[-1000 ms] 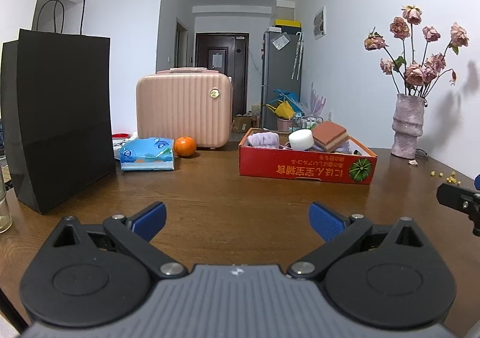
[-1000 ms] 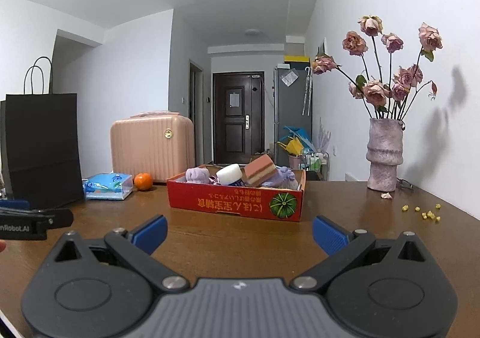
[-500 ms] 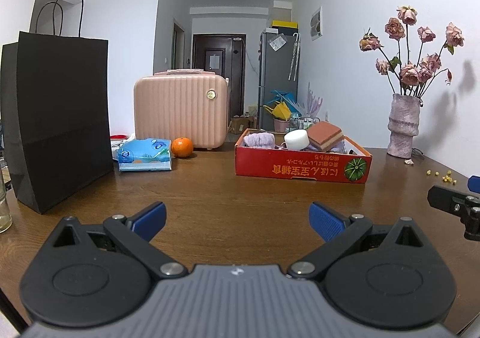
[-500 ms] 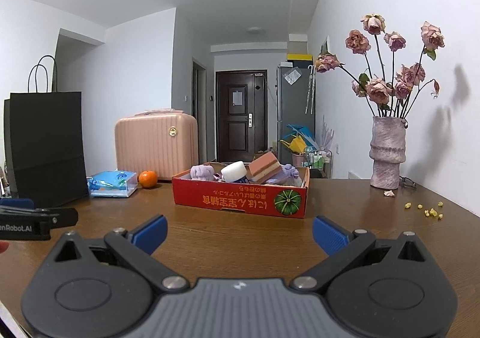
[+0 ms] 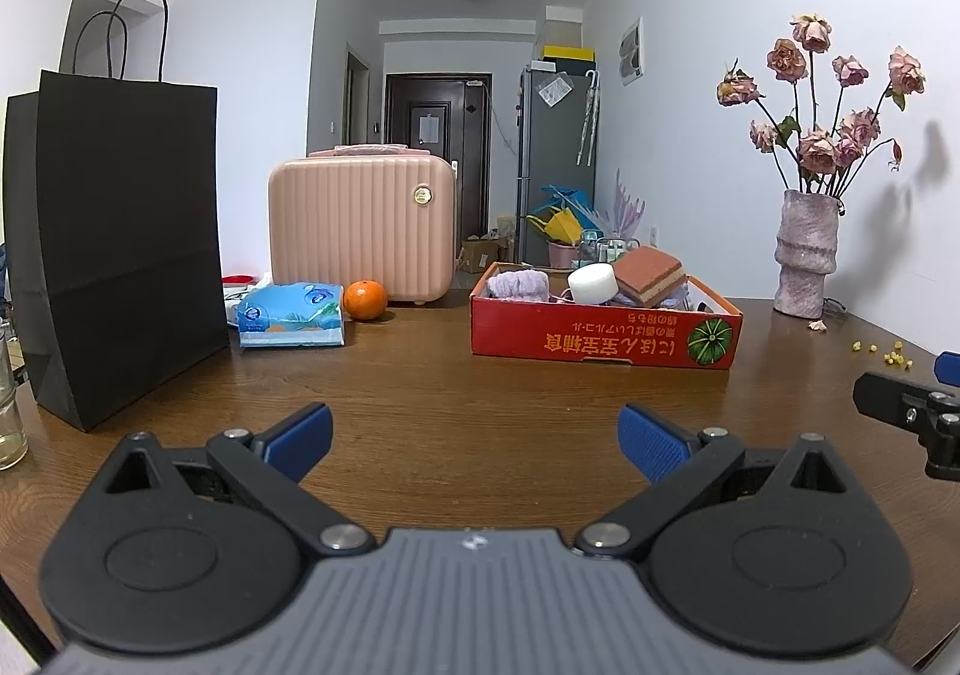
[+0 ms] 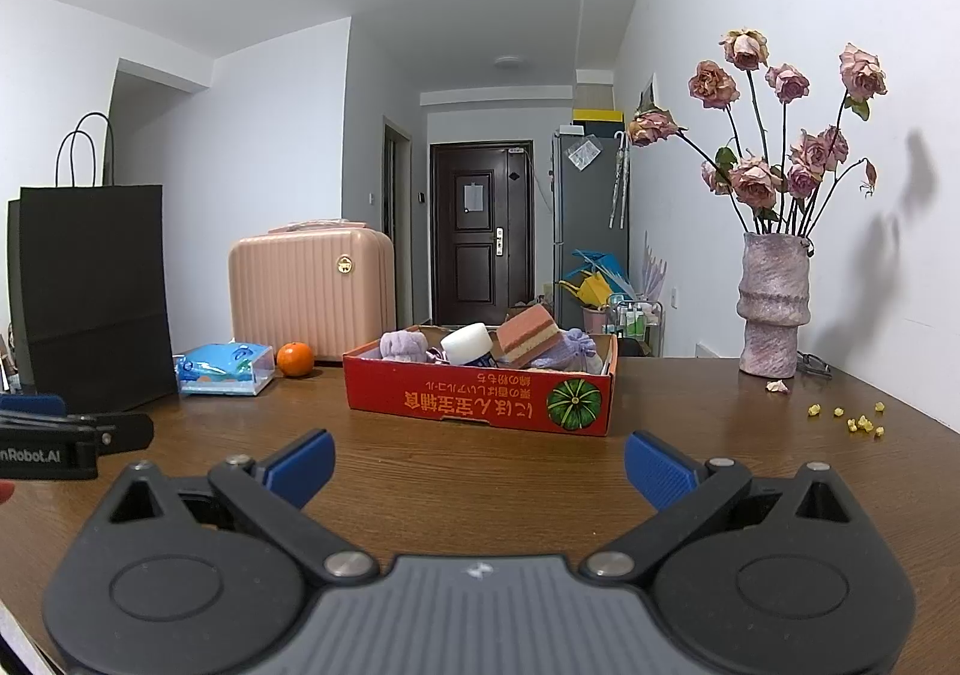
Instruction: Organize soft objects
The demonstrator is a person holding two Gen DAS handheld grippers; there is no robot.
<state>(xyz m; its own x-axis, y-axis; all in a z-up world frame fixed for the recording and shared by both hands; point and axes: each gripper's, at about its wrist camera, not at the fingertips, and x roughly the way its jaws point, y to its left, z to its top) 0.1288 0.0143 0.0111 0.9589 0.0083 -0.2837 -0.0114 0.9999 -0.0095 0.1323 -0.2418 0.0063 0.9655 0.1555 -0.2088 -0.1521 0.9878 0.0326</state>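
Both grippers hang low over the wooden table (image 5: 480,393), side by side and well short of the red box (image 6: 480,402). The left gripper (image 5: 474,435) is spread wide with nothing between its blue pads, and the right gripper (image 6: 480,462) is the same.

The soft things sit heaped in the box: a sponge (image 6: 528,336) leaning on a white roll (image 6: 467,342), with a purple cloth (image 6: 403,345) to its left. All 3 look light and squashy. I'd pinch the sponge across its flat faces; squeezed hard, it would only compress. The cloth will droop, so take a bunched fold.
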